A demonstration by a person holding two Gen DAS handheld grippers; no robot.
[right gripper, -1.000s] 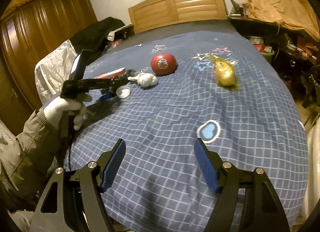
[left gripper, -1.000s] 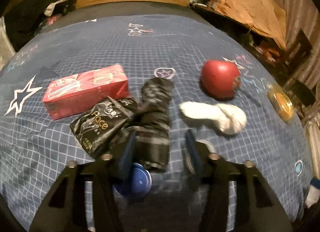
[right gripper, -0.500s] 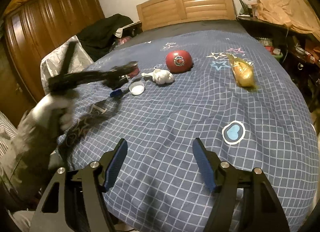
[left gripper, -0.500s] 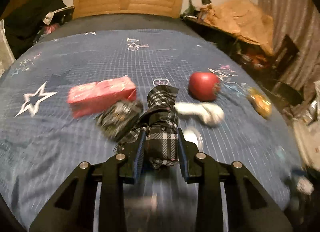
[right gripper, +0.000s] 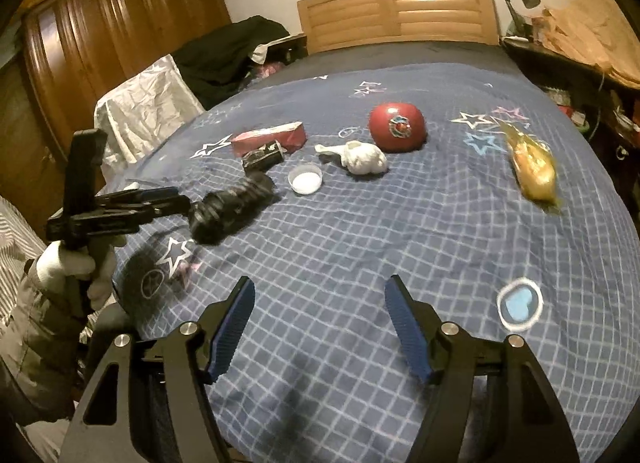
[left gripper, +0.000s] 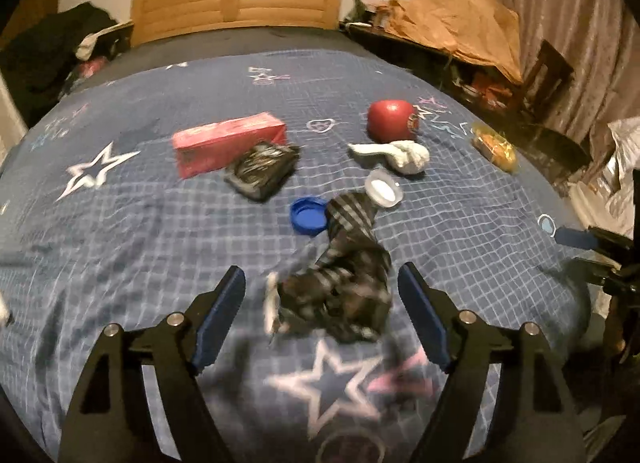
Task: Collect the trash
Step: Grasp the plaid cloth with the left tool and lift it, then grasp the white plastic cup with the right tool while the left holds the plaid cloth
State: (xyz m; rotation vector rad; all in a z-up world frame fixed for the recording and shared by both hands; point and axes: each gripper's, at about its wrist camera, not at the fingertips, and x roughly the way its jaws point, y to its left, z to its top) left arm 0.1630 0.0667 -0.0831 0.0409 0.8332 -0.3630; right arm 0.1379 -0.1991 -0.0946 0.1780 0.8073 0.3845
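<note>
My left gripper [left gripper: 320, 295] is open, its jaws wide apart on either side of a black-and-white plaid folding umbrella [left gripper: 344, 287], which lies blurred on the blue bedspread; it also shows in the right wrist view [right gripper: 232, 209]. Farther off lie a blue lid [left gripper: 308, 216], a white lid [left gripper: 384, 192], a black foil packet [left gripper: 262, 173], a red box [left gripper: 226, 145], a white crumpled cloth [left gripper: 396, 155], a red round container [left gripper: 391, 126] and a yellow wrapper [left gripper: 494, 147]. My right gripper [right gripper: 320, 323] is open and empty above the bed's near part.
The bed [right gripper: 360, 243] has a wooden headboard [right gripper: 396, 11]. A wardrobe [right gripper: 100, 47] and a white bag [right gripper: 140, 103] stand to the left, dark clothes [right gripper: 224, 51] at the back, a cluttered desk [left gripper: 460, 35] to the right.
The left gripper was shut on the umbrella and lifted it toward the near edge; now its jaws have opened and the umbrella lies loose between them. The right gripper barely moved.
</note>
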